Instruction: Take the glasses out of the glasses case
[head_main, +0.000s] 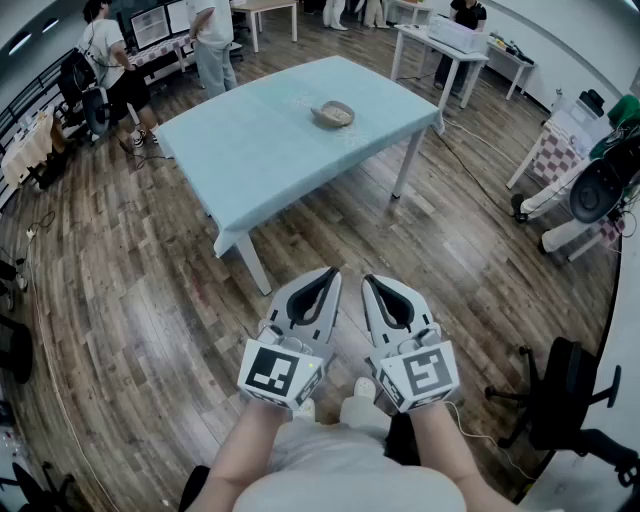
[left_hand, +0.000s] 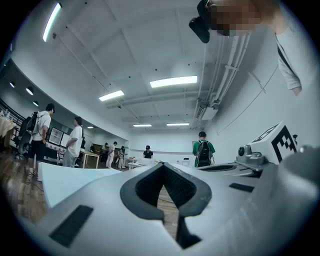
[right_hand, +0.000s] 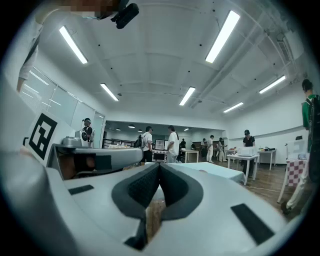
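Observation:
The glasses case (head_main: 333, 114), a small grey-brown shape, lies near the far middle of the light blue table (head_main: 260, 150); I cannot see glasses in it from here. Both grippers are held close to the person's body, well short of the table and above the wooden floor. My left gripper (head_main: 328, 275) is shut with nothing in it, its jaws meeting at the tip (left_hand: 162, 165). My right gripper (head_main: 370, 282) is beside it, also shut and empty (right_hand: 159, 165). The table edge (right_hand: 215, 172) shows in the right gripper view, and the table (left_hand: 65, 182) also in the left gripper view.
People (head_main: 212, 40) stand at desks at the back left. White tables (head_main: 445, 45) stand at the back right. A checked cloth stand (head_main: 560, 150) and a black chair (head_main: 565, 390) are on the right. A white table leg (head_main: 252, 262) is just ahead.

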